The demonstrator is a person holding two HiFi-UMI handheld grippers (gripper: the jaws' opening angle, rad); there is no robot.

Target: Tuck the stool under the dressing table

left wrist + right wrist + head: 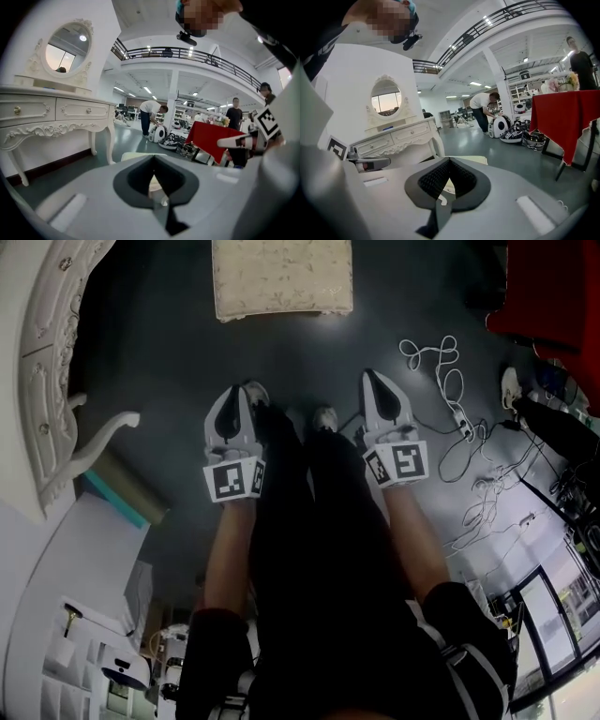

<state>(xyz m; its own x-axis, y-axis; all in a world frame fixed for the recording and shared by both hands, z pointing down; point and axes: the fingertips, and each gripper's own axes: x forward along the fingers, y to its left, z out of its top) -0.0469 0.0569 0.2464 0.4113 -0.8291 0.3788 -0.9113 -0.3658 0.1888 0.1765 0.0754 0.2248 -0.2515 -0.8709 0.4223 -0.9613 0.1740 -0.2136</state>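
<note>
The stool (281, 277) has a cream cushioned top and stands on the dark floor straight ahead of me, apart from both grippers. The white carved dressing table (47, 381) is at the left, with an oval mirror (65, 51) on top. My left gripper (242, 392) and right gripper (370, 378) hang side by side above the floor, short of the stool, both shut with nothing in them. In the left gripper view the stool's top (136, 156) peeks over the shut gripper (153, 158), with the dressing table (56, 117) to its left. The right gripper view shows its gripper (449, 161), the stool (474, 160) and the dressing table (398, 138).
White cables (450, 381) lie on the floor at the right. A table under a red cloth (553, 287) stands at the far right. A teal-edged box (122, 488) sits by the dressing table's leg. Several people (151, 115) are far off in the hall.
</note>
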